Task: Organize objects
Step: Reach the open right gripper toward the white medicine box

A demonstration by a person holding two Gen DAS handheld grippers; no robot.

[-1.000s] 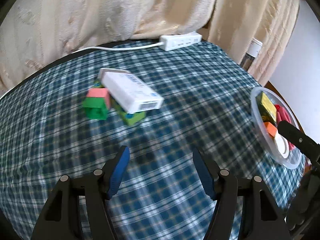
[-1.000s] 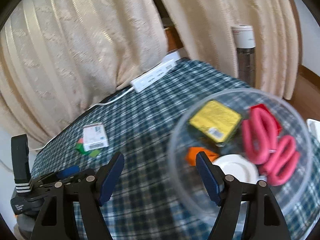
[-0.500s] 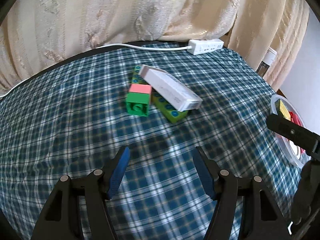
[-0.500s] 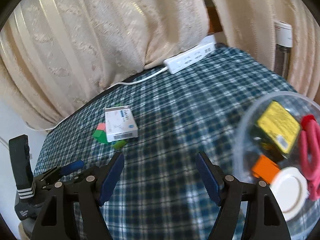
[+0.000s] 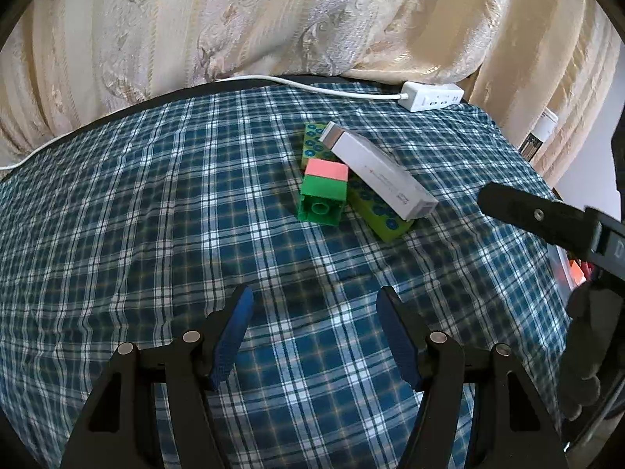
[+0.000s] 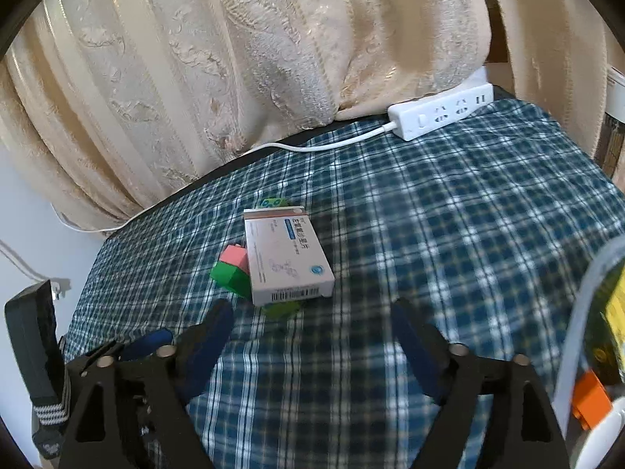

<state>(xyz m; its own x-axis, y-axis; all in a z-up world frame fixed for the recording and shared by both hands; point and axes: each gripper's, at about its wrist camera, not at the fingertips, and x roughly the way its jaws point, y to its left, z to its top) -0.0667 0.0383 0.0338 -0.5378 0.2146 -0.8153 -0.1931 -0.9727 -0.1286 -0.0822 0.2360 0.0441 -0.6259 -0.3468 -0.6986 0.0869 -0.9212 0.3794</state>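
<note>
Fingers [image 5: 230,336] of both grippers apart; one white box [image 5: 381,172] on three blocks [image 5: 322,195].

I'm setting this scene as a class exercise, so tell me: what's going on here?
A person is tidying a checked table with two handheld tongs. Both the left tongs and right tongs are open and empty, pointed at a small pile: a white box lying across a long green brick, beside a pink-and-green block. A clear bowl already holding items sits at the right.
</note>
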